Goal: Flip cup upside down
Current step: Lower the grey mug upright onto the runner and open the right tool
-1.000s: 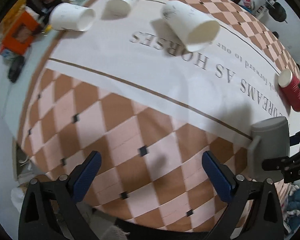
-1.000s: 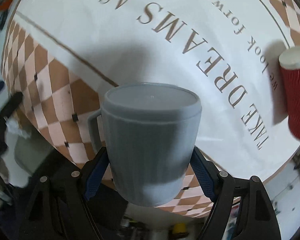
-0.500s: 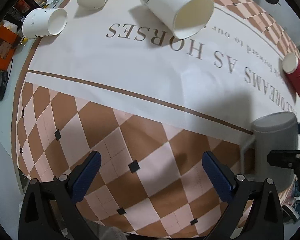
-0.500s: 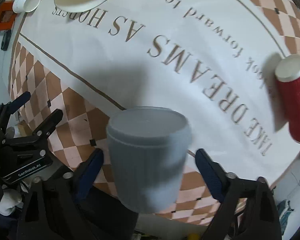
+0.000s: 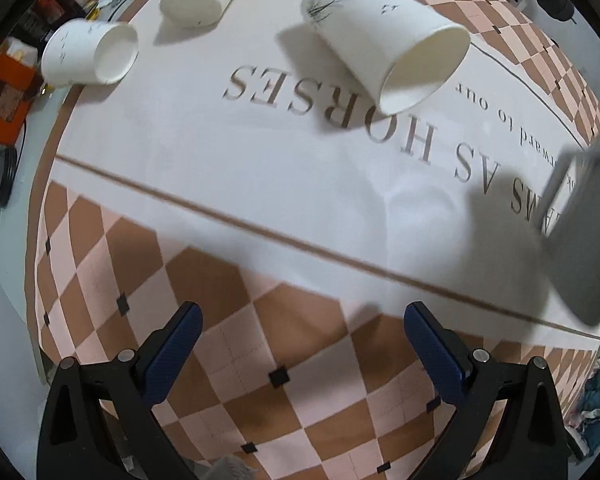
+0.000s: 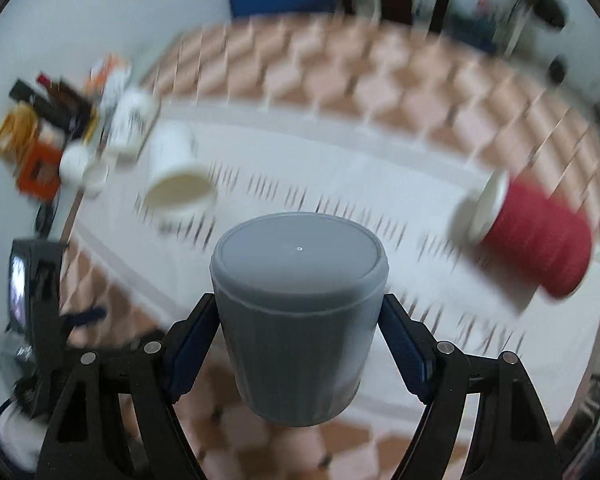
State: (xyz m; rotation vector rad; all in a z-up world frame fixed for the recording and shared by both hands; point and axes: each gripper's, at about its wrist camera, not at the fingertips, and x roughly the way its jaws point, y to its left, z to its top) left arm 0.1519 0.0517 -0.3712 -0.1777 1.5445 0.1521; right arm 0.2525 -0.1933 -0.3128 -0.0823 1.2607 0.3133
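Note:
A grey plastic mug (image 6: 300, 320) sits between the pads of my right gripper (image 6: 300, 340), base end toward the camera, held above the table; the view is motion-blurred. The same mug (image 5: 580, 232) shows tilted at the right edge of the left wrist view, in the air over the white cloth. My left gripper (image 5: 300, 340) is open and empty over the checkered part of the tablecloth (image 5: 260, 360).
Three white paper cups lie on their sides: one large (image 5: 388, 40), two at the far left (image 5: 92, 56) (image 5: 200, 0). A red ribbed cup (image 6: 536, 240) lies on its side at the right. Clutter and an orange box (image 5: 0, 100) sit past the table's left edge.
My right gripper has closed on the grey mug, lifted it off the table and swung it, tilting the view toward the room. The left gripper moved slightly forward, still open.

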